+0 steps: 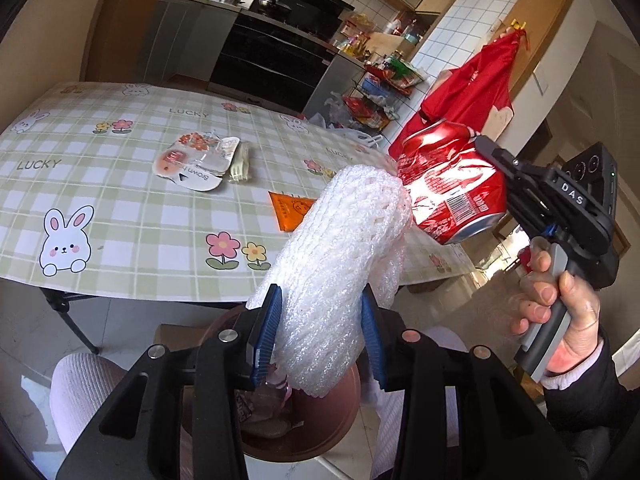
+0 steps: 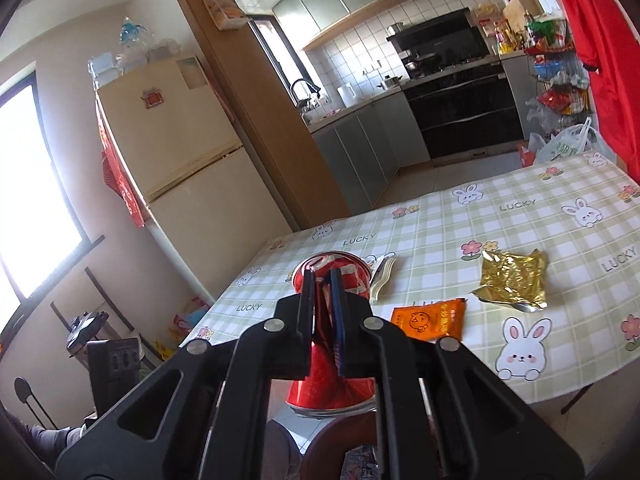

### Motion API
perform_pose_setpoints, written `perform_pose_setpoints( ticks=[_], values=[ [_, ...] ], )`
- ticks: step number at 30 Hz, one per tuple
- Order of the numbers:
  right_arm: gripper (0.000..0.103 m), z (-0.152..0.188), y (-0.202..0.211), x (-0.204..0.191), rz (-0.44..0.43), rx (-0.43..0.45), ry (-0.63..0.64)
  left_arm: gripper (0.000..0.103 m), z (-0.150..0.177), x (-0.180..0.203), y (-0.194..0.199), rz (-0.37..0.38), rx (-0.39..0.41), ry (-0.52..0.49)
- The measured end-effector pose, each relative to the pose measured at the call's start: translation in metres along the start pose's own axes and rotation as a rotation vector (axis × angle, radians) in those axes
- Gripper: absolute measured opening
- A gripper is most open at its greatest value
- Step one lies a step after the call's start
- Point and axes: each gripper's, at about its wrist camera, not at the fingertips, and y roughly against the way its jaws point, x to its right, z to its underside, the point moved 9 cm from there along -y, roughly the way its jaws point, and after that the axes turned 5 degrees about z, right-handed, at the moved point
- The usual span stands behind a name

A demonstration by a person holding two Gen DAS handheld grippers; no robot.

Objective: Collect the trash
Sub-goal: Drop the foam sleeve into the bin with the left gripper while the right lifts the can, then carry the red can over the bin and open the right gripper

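My left gripper (image 1: 320, 332) is shut on a white foam net sleeve (image 1: 340, 256) and holds it above a brown round bin (image 1: 320, 420) on the floor below the table's near edge. My right gripper (image 2: 323, 304) is shut on a crushed red soda can (image 2: 332, 384), also seen in the left wrist view (image 1: 452, 184), held in the air at the table's edge, over the bin's rim (image 2: 340, 436). On the checked tablecloth (image 1: 120, 208) lie an orange sachet (image 1: 290, 210), a white printed lid with plastic forks (image 1: 200, 164) and a gold foil wrapper (image 2: 512, 280).
The bin holds some wrappers. A fridge (image 2: 176, 148) stands left of the table. Kitchen counters and an oven (image 2: 460, 112) lie behind it. A red garment (image 1: 476, 88) hangs at the right, next to a wire rack of bags (image 1: 376, 96).
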Motion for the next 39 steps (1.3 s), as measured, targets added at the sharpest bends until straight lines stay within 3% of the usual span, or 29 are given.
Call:
perform_pose_setpoints(
  ticks=[5,10,15,19,30,39],
  values=[
    [0.012,0.005,0.022,-0.004,0.003,0.009,0.023,0.050,0.009,0.004,-0.009,-0.016,-0.033,-0.003],
    [0.012,0.010,0.026,-0.003,-0.012,-0.001,0.001,0.069,0.010,0.004,-0.011,-0.023,-0.042,-0.001],
    [0.012,0.013,0.021,-0.005,-0.015,-0.013,0.002,0.073,0.006,-0.005,-0.009,-0.040,-0.033,0.021],
    [0.012,0.014,0.018,-0.010,-0.014,-0.024,0.025,0.078,-0.005,-0.022,0.004,-0.080,0.021,0.059],
    [0.012,0.023,0.012,-0.016,-0.017,-0.063,0.044,0.086,-0.037,-0.102,0.075,-0.303,0.240,0.211],
    [0.015,0.037,0.009,-0.021,-0.015,-0.107,0.048,0.087,-0.029,-0.117,0.084,-0.328,0.244,0.267]
  ],
)
